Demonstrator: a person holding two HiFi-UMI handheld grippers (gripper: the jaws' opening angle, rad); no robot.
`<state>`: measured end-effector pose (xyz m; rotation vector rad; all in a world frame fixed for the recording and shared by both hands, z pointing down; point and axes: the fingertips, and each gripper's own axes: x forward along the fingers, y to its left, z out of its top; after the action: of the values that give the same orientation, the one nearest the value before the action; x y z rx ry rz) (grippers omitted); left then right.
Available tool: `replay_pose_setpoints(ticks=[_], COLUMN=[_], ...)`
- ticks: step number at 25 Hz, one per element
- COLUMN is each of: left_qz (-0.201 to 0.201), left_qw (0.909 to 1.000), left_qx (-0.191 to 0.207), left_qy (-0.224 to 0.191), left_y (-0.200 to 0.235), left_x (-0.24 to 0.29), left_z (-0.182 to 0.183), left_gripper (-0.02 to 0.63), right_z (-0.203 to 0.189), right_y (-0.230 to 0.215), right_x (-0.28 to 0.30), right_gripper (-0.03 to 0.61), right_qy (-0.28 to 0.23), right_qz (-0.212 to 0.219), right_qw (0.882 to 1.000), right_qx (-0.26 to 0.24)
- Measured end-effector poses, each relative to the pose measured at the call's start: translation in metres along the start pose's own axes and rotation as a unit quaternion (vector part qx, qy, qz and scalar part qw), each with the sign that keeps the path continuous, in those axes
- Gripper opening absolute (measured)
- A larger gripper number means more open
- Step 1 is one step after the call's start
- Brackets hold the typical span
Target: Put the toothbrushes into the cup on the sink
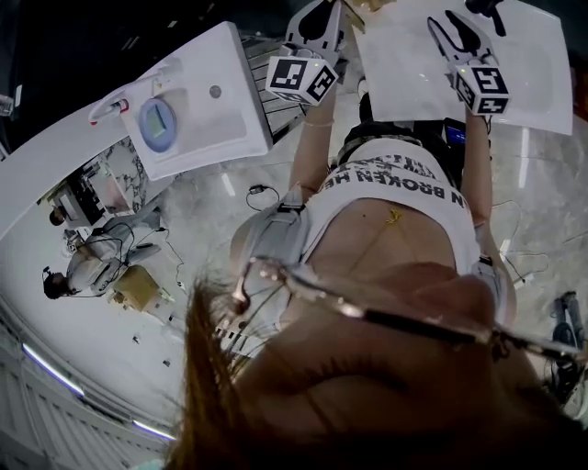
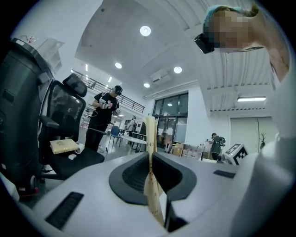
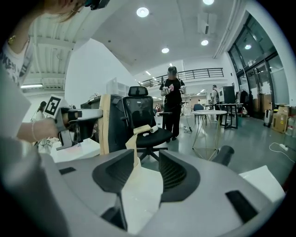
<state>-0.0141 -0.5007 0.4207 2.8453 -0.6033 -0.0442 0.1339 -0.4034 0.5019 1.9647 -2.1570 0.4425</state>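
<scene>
My left gripper [image 2: 150, 162] is shut on a flat beige paper strip [image 2: 150, 134] that stands up between its pads. In the right gripper view the same gripper [image 3: 69, 121] is held up at the left with the strip [image 3: 105, 122] in it. My right gripper [image 3: 144, 163] has its jaws apart; a beige and white paper piece [image 3: 134, 185] lies in the gap against the left pad. In the head view both grippers [image 1: 317, 27] [image 1: 459, 37] are raised before the person's chest. A white sink [image 1: 216, 119] carries a round bluish cup [image 1: 158, 122]. No bare toothbrush shows.
A faucet [image 1: 108, 106] sits at the sink's edge. A white slab [image 1: 533, 64] lies behind the right gripper. A black office chair [image 3: 143, 120] and a person in black [image 3: 172, 99] stand in the room. Cables [image 1: 262, 195] trail on the floor.
</scene>
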Motion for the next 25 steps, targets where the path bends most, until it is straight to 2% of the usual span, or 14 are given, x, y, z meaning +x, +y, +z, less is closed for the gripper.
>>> replay_pose_setpoints(ticks=[7, 15, 19, 22, 25], left_qz=[-0.003, 0.032, 0.039, 0.035, 0.028], left_qw=[0.9999, 0.9978, 0.9957, 0.993, 0.9917], left_qx=[0.013, 0.057, 0.075, 0.087, 0.081], left_qy=[0.004, 0.003, 0.039, 0.072, 0.096], left_y=[0.01, 0.027, 0.03, 0.037, 0.04], left_x=[0.032, 0.066, 0.081, 0.091, 0.098], left_z=[-0.008, -0.04, -0.076, -0.103, -0.122], left_gripper=[0.034, 0.034, 0.034, 0.034, 0.034], right_z=[-0.007, -0.006, -0.01, -0.012, -0.013], right_y=[-0.013, -0.01, -0.004, -0.002, -0.003], right_x=[-0.011, -0.013, -0.013, -0.008, -0.005], right_gripper=[0.175, 0.173, 0.141, 0.09, 0.058], right_qy=[0.007, 0.007, 0.01, 0.008, 0.008], right_qz=[-0.017, -0.013, -0.005, -0.005, -0.007], right_qw=[1.0, 1.0, 1.0, 1.0, 0.999], right_qx=[0.01, 0.015, 0.02, 0.027, 0.035])
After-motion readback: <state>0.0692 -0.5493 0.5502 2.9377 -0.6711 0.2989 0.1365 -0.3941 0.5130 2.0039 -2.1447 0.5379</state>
